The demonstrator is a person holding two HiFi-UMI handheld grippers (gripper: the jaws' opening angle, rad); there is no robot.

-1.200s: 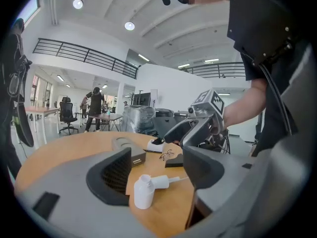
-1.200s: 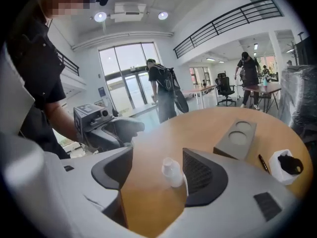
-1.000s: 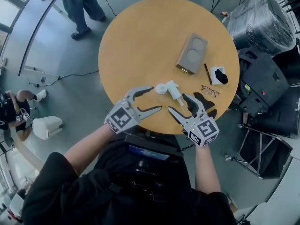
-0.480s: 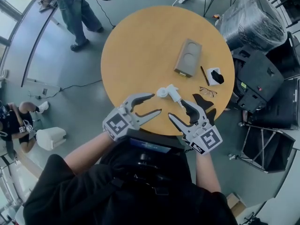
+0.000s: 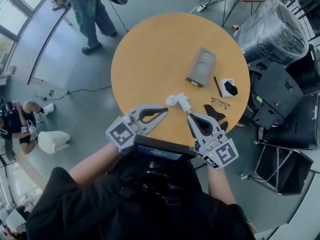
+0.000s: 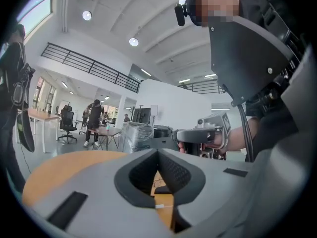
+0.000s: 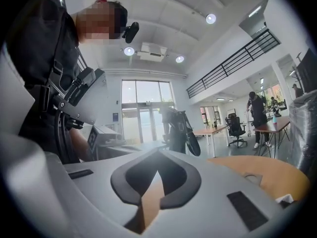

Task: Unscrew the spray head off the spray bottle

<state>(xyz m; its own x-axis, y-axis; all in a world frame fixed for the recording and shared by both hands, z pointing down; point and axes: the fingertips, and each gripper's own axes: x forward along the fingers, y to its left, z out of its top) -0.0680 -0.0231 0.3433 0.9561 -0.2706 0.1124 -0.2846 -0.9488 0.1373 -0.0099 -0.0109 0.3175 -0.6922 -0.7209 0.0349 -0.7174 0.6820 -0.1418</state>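
We hold two grey plastic tools, left gripper (image 5: 165, 111) and right gripper (image 5: 189, 116), jaws just closed together, empty, near one white spray bottle (image 5: 181, 101).

The tabletop (image 5: 145, 64) is wide open from eight to one o'clock; grey block (image 5: 201, 66), pen (image 5: 218, 86) and glasses (image 5: 218, 102) crowd two to four; spray head (image 5: 183, 102) blocks six.

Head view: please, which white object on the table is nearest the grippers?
The white spray head, just beyond the left gripper and right gripper; the other white object lies farther right.
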